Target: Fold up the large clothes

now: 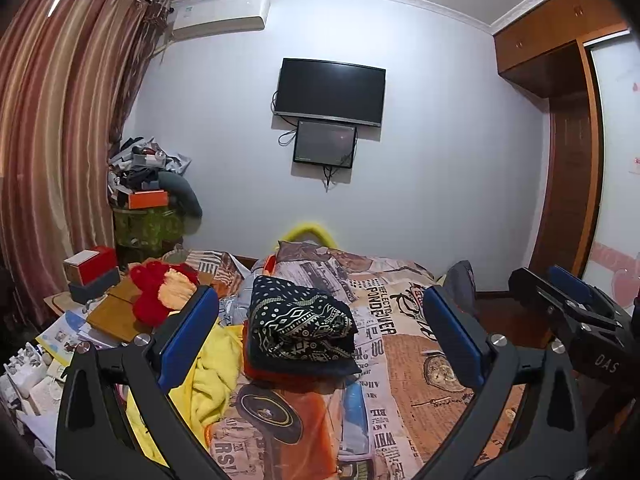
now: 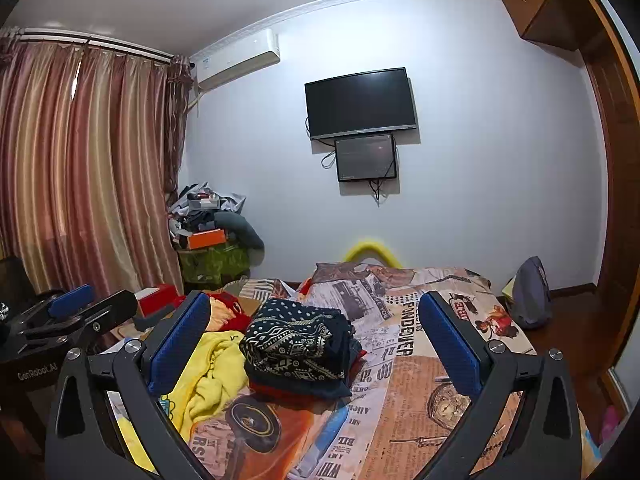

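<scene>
Both tools stood released above the bed, holding nothing: the left tool and the right tool each showed blue ribbed pads on black angular arms, spread wide apart. Between the pads, at 12 o'clock from each tool, a folded stack of clothes lay on the bed, its top piece dark knit with white dots and zigzag bands. A crumpled yellow fleecy cloth lay just beside the stack at 9 o'clock, and a red woolly bundle at 10 o'clock. The bedcover was soft, printed with newsprint and a car. Only the left view showed the right tool from outside, at 3 o'clock; only the right view showed a grey backpack beside the bed at 2 o'clock.
</scene>
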Action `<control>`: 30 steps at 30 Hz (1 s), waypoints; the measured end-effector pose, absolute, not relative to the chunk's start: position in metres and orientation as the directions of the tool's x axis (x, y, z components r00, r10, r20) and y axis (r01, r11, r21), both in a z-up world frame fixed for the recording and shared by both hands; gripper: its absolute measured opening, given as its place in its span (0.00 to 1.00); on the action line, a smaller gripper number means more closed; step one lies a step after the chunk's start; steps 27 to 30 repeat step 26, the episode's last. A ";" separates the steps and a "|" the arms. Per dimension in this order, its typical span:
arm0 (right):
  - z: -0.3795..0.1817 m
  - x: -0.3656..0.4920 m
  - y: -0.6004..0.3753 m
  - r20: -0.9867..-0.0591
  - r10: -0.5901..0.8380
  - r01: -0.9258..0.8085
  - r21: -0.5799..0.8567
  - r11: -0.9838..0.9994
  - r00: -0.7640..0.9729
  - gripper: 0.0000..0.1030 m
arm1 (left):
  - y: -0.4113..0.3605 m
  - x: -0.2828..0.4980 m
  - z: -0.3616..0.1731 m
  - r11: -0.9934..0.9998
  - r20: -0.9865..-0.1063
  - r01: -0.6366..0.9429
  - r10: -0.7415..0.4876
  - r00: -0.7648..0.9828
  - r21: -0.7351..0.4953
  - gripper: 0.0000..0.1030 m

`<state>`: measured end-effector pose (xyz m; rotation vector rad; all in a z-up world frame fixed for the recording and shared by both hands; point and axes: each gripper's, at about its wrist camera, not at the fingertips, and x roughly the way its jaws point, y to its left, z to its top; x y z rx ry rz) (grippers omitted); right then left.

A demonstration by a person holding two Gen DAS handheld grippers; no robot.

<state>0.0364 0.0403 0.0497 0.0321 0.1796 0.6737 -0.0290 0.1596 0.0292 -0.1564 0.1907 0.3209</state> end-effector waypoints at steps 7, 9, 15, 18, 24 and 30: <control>0.049 0.038 0.039 -0.157 0.621 -0.614 0.095 0.784 0.768 1.00 | 0.157 -0.027 0.029 0.949 -0.214 -0.294 0.266 0.940 -0.113 0.99; 0.049 0.038 0.039 -0.156 0.620 -0.613 0.098 0.784 0.769 1.00 | 0.157 -0.025 0.028 0.951 -0.219 -0.288 0.258 0.941 -0.117 0.99; 0.048 0.038 0.037 -0.157 0.618 -0.609 0.103 0.786 0.771 1.00 | 0.155 -0.024 0.027 0.950 -0.223 -0.287 0.257 0.940 -0.118 0.99; 0.048 0.039 0.037 -0.161 0.617 -0.608 0.107 0.787 0.770 1.00 | 0.154 -0.022 0.027 0.953 -0.230 -0.280 0.247 0.941 -0.120 0.99; 0.047 0.040 0.035 -0.164 0.619 -0.608 0.119 0.785 0.768 1.00 | 0.151 -0.022 0.025 0.958 -0.233 -0.263 0.232 0.945 -0.114 0.99; 0.046 0.039 0.035 -0.164 0.619 -0.608 0.119 0.785 0.768 1.00 | 0.151 -0.022 0.025 0.957 -0.236 -0.267 0.236 0.943 -0.111 0.99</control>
